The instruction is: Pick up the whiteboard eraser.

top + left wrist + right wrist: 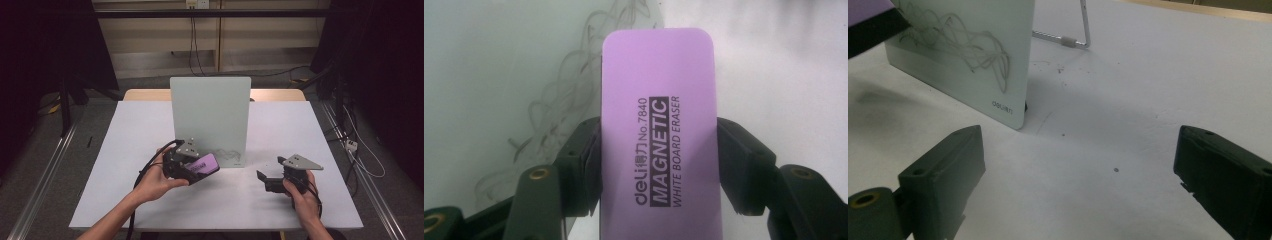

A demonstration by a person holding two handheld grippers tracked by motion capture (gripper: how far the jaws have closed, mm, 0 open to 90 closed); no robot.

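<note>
A purple whiteboard eraser (659, 130) printed "MAGNETIC WHITE BOARD ERASER" is clamped between the two jaws of my left gripper (659, 170). In the high view that gripper (192, 167) and the eraser (204, 163) hover just left of the scribble (227, 155) at the lower right of a standing pale whiteboard (210, 117). The same dark scribble (559, 115) lies right behind the eraser in the left gripper view. My right gripper (265, 180) rests low over the table, right of the board, its jaws wide apart with nothing between them (1078, 175). The board's corner and scribble (968, 45) are ahead of it.
The board stands on a white tabletop (150, 135) on a metal wire stand (1083, 30) behind it. Dark stands and cables flank the table on the floor. The table's near edge is close to both hands.
</note>
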